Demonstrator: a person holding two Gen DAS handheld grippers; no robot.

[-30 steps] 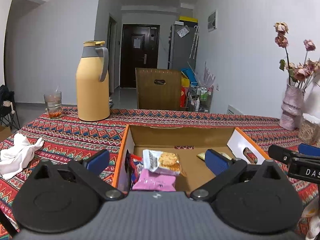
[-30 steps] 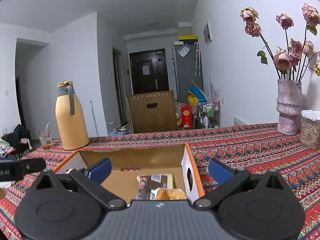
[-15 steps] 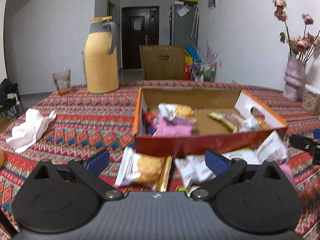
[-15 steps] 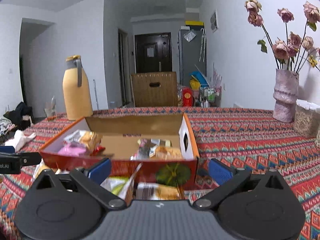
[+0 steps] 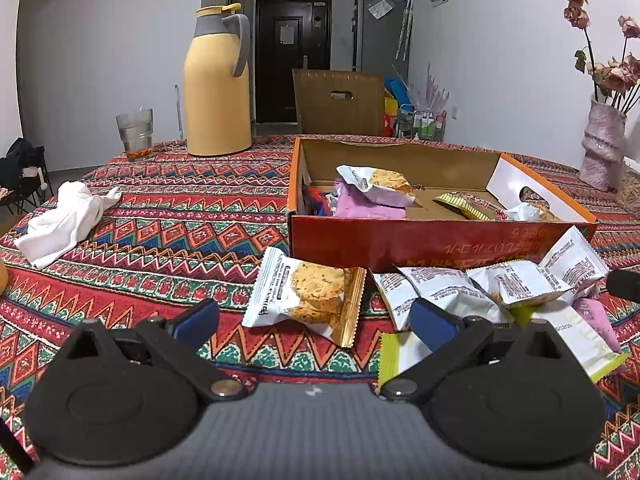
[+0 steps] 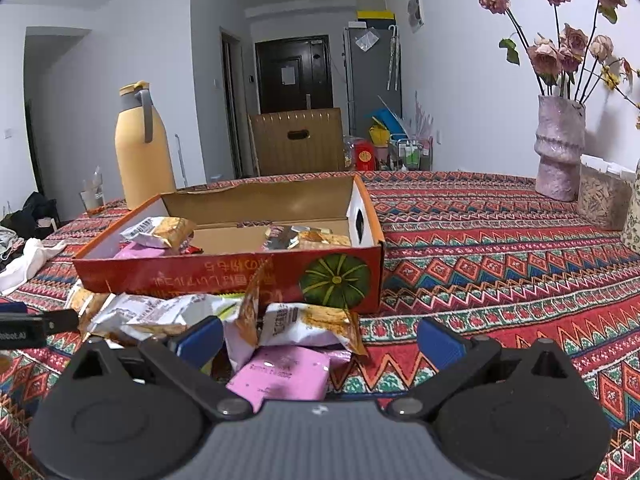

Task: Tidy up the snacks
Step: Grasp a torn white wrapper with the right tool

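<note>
An open red cardboard box (image 5: pixel 440 240) (image 6: pixel 224 276) with several snack packets inside stands on the patterned tablecloth. In front of it lies a loose heap of packets. A white cookie packet (image 5: pixel 308 296) lies just ahead of my left gripper (image 5: pixel 316 322), which is open and empty. White packets (image 5: pixel 500 284) and a yellow-green one (image 5: pixel 400 354) lie to its right. My right gripper (image 6: pixel 320 338) is open and empty above a pink packet (image 6: pixel 286 372) and an orange-white packet (image 6: pixel 308 322). The tip of the other gripper (image 6: pixel 24 326) shows at the left edge.
A yellow thermos jug (image 5: pixel 216 84) and a glass (image 5: pixel 135 128) stand at the back left. A white cloth (image 5: pixel 64 216) lies left. A vase of dried roses (image 6: pixel 558 148) and a jar (image 6: pixel 604 196) stand at the right. A wooden chair back (image 5: pixel 338 102) rises behind the table.
Both grippers have drawn back from over the box and dropped lower, so the loose packets in front of the box have come into view. Both stay open.
</note>
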